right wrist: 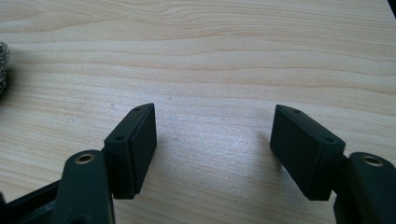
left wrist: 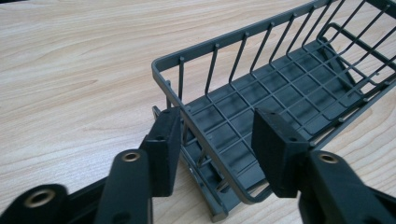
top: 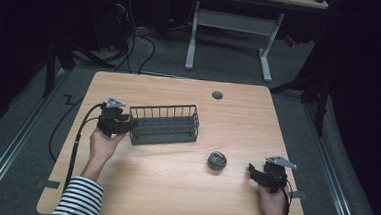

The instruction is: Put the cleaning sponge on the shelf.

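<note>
A dark grey wire basket stands empty on the wooden table, left of centre. My left gripper is at its left short end. In the left gripper view the basket's end wall runs between the jaws of the left gripper: the left pad is outside and touches the rim at the corner, while the right pad hangs inside, clear of the wires. A steel wool ball lies right of centre. My right gripper stands open beside it over bare wood; the right gripper view shows this gripper with the ball at the left edge.
A round cable hole sits near the table's far edge. A black cable trails off the left side from the left gripper. Beyond the table stand a white desk frame and cables on the floor.
</note>
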